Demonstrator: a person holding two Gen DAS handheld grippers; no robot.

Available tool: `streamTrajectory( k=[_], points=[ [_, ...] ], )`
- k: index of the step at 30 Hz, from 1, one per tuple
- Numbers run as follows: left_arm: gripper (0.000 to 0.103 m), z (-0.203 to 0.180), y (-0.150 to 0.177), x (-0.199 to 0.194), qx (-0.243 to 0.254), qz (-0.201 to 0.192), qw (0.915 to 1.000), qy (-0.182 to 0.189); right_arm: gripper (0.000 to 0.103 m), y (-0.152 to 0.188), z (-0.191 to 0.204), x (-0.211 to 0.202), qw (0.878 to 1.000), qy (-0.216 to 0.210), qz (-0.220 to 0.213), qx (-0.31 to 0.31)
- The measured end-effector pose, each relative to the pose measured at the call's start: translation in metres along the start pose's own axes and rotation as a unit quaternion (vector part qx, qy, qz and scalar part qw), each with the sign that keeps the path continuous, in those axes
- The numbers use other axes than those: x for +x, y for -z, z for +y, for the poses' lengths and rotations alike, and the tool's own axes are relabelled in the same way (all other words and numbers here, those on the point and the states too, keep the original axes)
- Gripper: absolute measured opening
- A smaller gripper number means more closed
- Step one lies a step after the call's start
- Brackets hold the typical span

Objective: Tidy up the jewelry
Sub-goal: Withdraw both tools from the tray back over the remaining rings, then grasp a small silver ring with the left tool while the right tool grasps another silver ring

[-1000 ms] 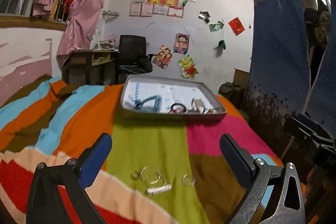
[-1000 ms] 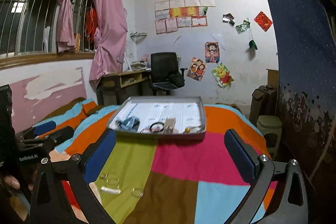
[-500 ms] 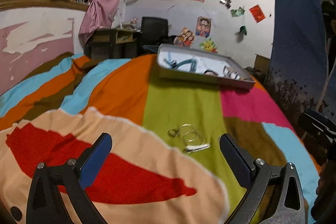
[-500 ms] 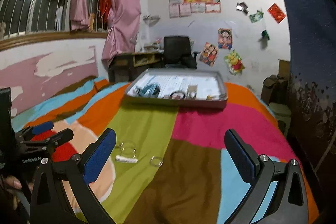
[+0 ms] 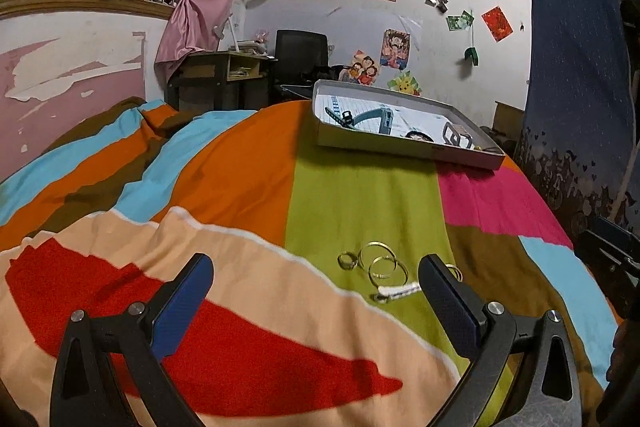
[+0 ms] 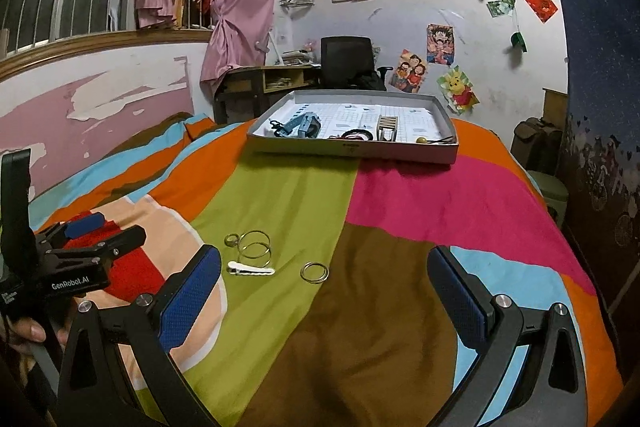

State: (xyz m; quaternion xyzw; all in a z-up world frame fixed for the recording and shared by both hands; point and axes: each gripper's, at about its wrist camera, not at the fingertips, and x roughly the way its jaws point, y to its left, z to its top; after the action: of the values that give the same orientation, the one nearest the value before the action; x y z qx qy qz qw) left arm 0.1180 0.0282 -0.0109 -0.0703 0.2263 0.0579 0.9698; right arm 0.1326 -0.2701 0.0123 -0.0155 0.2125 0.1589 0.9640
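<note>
Left gripper point(image 5: 316, 281) finger hides part of one thin metal ring point(image 5: 454, 271). Both grippers gape, empty; right gripper point(image 6: 324, 279). Remaining rings, white hair clip point(image 6: 251, 270) lie on striped bedspread point(image 6: 400, 195), well short of grey cardboard tray point(image 6: 352, 150).

My finger pads point(image 6: 190, 301) look like textured blue rubber; the rings point(image 6: 255, 245) shine as thin metal on the matt cloth bedspread point(image 6: 432, 203).

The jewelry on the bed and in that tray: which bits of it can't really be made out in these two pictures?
- Lone ring, left wrist view: mostly hidden behind the left tongs' right finger; it shows whole in the right wrist view.
- Tray contents, both views: too small and far to name; its near wall hides the low pieces.
- Small ring: too tiny to show any detail.
</note>
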Motion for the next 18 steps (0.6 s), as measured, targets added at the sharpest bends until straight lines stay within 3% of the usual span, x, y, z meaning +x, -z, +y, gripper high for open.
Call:
streamTrajectory(
  k=[10, 14, 18],
  points=[
    [0.103, 0.004, -0.036, 0.055, 0.012, -0.012, 0.9997, 0.015, 0.101, -0.027, 0.003, 0.039, 1.0, 0.001, -0.015, -0.015],
    [0.103, 0.008, -0.04, 0.085, 0.021, 0.02, 0.9993, 0.021, 0.101, -0.033, 0.007, 0.065, 1.0, -0.006, -0.015, -0.019],
    [0.103, 0.017, -0.033, 0.114, 0.012, 0.073, 0.9967, 0.033, 0.101, -0.03, 0.005, 0.097, 1.0, -0.006, 0.018, -0.016]
  ],
)
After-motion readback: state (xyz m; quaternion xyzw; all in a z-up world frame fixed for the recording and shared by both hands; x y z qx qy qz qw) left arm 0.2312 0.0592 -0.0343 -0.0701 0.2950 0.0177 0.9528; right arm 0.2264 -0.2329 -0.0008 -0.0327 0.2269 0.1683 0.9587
